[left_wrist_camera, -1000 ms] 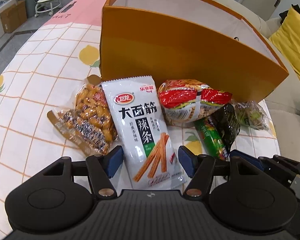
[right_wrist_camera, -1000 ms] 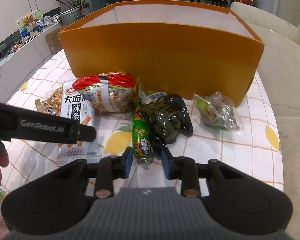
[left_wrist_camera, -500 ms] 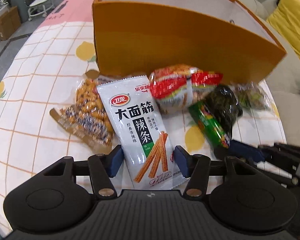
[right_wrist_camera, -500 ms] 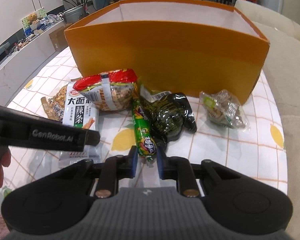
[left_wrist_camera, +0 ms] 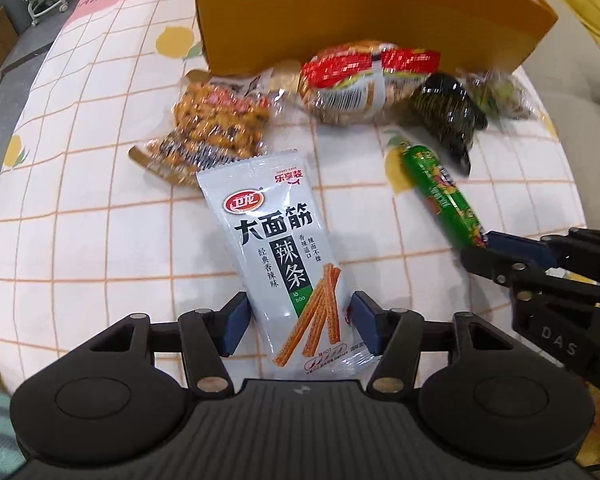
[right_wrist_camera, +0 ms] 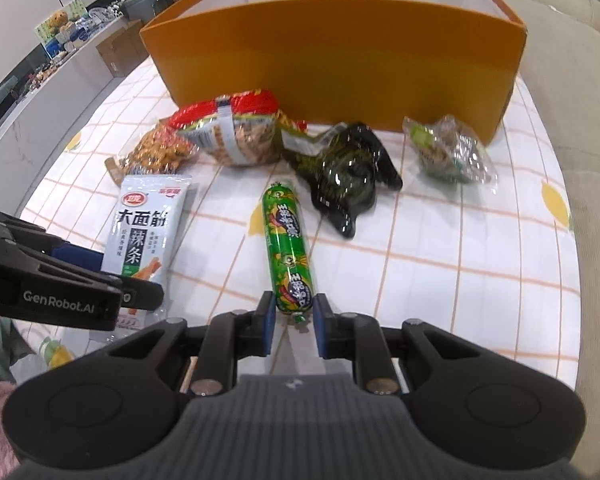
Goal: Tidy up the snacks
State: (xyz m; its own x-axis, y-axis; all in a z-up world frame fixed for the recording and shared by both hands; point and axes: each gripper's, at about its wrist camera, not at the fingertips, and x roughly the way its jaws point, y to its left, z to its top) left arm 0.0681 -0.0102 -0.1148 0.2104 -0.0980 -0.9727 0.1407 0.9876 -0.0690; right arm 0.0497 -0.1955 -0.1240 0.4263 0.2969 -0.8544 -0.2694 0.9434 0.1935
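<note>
Gripping the near end of the green sausage stick (right_wrist_camera: 290, 248), the right tongs (right_wrist_camera: 294, 312) are closed tight on it low in the centre of the right wrist view, both blue pads pressed against its sides. The stick runs up the frame from the pads over the checked, lemon-printed tablecloth (right_wrist_camera: 440, 248).

In the left wrist view the left tongs (left_wrist_camera: 298, 322) straddle the lower part of the white spicy-strip packet (left_wrist_camera: 284, 252). Their jaws have just been opening again after a squeeze and stand at a middling gap, the blue pads just beside the packet's edges; whether they touch it cannot be told. The packet lies flat, tilted toward the upper left of that frame.

Above it, centre left, sits a clear bag of orange nuts (left_wrist_camera: 216, 124), its lower corner just by the packet's top edge. To the right of that lies the red-topped snack bag (left_wrist_camera: 356, 84), then a dark glossy pouch (left_wrist_camera: 448, 112) and, blurred at the far right, a clear bag of greenish snacks (left_wrist_camera: 500, 94). All rest just before the orange box (right_wrist_camera: 340, 64), which stands open-topped across the upper part of both views. The right tongs enter the left view from the right edge, holding the sausage stick's end.
</note>
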